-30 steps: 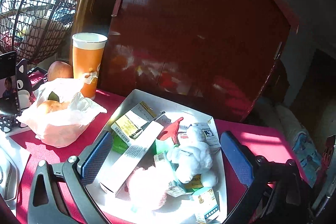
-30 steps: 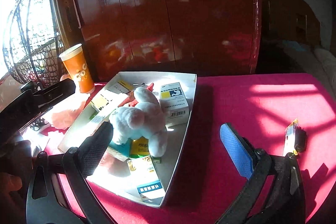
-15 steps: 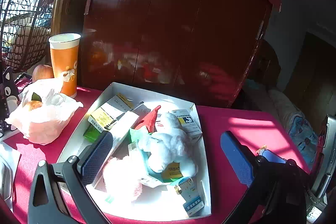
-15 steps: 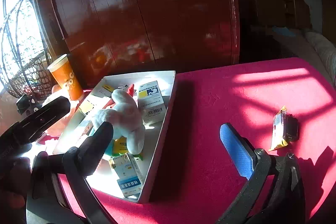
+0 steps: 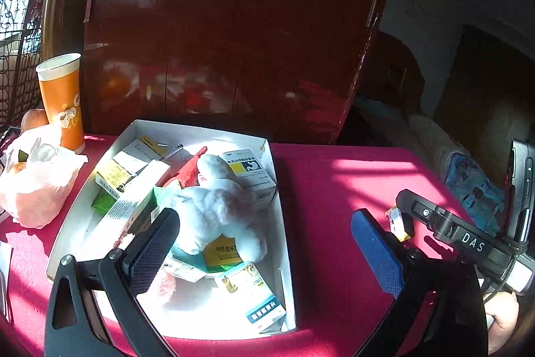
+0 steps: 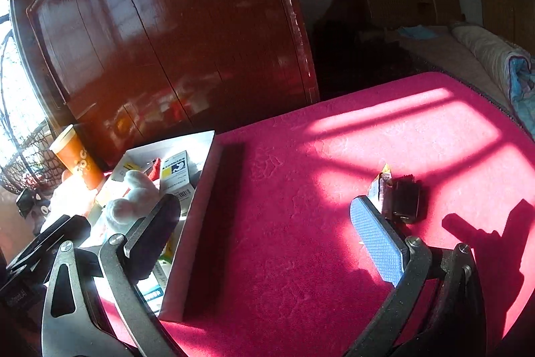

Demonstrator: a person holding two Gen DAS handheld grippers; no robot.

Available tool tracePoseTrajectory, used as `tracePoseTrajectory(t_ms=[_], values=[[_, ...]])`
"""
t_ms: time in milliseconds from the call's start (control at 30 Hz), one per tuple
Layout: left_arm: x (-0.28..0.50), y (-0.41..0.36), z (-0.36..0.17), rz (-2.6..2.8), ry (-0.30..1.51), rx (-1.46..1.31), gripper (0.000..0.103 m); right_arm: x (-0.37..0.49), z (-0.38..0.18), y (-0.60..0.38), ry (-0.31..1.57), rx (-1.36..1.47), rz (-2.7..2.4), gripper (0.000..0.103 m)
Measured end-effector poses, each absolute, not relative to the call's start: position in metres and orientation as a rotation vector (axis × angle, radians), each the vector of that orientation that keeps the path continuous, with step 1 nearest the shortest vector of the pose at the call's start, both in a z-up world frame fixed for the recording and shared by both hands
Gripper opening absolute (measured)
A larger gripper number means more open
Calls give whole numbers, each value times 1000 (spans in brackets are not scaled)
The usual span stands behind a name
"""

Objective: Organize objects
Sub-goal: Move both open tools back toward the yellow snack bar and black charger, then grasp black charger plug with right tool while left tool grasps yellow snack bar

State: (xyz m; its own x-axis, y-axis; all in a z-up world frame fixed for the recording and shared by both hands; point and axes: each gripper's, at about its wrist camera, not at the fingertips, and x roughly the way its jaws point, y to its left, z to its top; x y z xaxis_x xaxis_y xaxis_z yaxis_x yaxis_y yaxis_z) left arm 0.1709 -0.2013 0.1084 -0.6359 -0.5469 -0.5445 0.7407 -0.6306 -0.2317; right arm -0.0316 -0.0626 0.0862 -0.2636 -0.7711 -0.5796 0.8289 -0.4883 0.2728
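A white box (image 5: pixel 279 216) on the red tablecloth holds a white plush toy (image 5: pixel 217 206), several medicine cartons (image 5: pixel 249 171), a pen and a red item. The box also shows in the right wrist view (image 6: pixel 197 199). A small dark packet with a yellow end (image 6: pixel 399 196) lies on the cloth to the right of the box; it peeks out in the left wrist view (image 5: pixel 399 221). My left gripper (image 5: pixel 264 251) is open and empty over the box's near right wall. My right gripper (image 6: pixel 264 235) is open and empty above bare cloth, its right fingertip just left of the packet.
An orange paper cup (image 5: pixel 62 101), an apple (image 5: pixel 33 119) and a white plastic bag with food (image 5: pixel 38 176) stand left of the box. A dark red wooden cabinet (image 5: pixel 217 32) rises behind the table. A bed with bedding (image 6: pixel 485 52) is at the far right.
Both grippers swung right: the box slid left in both views. The right gripper came closer to the dark packet. The right gripper's body came into the left wrist view.
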Motion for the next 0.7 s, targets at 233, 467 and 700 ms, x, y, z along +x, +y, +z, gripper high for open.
tracePoseTrajectory(t_ms=[233, 467, 700], values=[[124, -165, 81, -2371, 543, 710, 103, -116, 81, -3, -31, 881, -2061, 103], [95, -148, 65, -2412, 497, 812, 103, -155, 57, 6, 107, 912, -2154, 100], [90, -150, 55, -2400, 502, 859, 103, -166, 20, -10, 263, 1003, -2176, 90]])
